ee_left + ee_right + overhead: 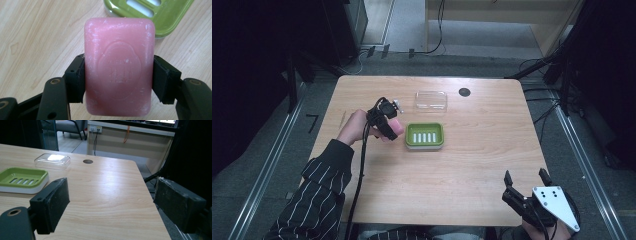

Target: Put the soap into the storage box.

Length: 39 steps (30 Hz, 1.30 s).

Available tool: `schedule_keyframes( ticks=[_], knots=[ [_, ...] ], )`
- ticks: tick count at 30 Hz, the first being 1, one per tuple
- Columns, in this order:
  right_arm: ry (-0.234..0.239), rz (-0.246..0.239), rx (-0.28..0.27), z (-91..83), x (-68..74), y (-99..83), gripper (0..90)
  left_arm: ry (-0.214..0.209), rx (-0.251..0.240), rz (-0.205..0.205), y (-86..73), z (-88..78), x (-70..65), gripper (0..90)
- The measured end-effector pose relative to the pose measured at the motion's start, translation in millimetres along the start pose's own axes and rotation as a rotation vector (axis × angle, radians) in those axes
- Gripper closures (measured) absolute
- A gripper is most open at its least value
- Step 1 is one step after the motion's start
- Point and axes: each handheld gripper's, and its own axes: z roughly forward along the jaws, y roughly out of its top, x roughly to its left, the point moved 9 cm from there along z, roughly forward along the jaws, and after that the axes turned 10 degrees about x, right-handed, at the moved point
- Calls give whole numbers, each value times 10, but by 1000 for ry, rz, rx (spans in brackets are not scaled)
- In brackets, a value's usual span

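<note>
- A person in a dark, white-striped sleeve (pixel 319 192) works at a light wooden table (pixel 472 165), holding a black two-jaw gripper in each hand.
- The left gripper (pixel 117 77) is clamped on a pink, rounded rectangular bar of soap (pixel 118 67). Its two black pads press against the bar's long sides, and an embossed oval seal on the bar's broad face is turned toward the gripper's own camera.
- From the high view, the left gripper (pixel 387 122) and the soap (pixel 396 129) sit just to the left of a green rectangular plastic soap dish (pixel 424 135), near the middle of the table. I cannot tell whether the soap touches the tabletop.
- The soap dish has a white base and a row of white drainage slots along its floor. Nothing lies in it.
- A clear plastic rectangular lid (pixel 431 100) lies on the table just beyond the dish, apart from it.
- A small round dark hole (pixel 464 92) is set in the tabletop to the right of the lid, near the far edge.
- The right gripper (pixel 525 180) is at the near right corner of the table, well apart from the dish. Its jaws stand wide apart with nothing between them, and a grey three-cornered plate rides on top of it.
</note>
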Motion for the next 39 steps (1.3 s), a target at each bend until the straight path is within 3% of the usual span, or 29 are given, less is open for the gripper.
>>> schedule_keyframes(
  ticks=[20,39],
  knots=[
    [0,0,0,0,-2,-1,127,9,-24,81,198,-87,-103,382],
    [-1,-3,2,0,-2,-3,127,10,-20,151,350,-72,-189,382]
  ],
)
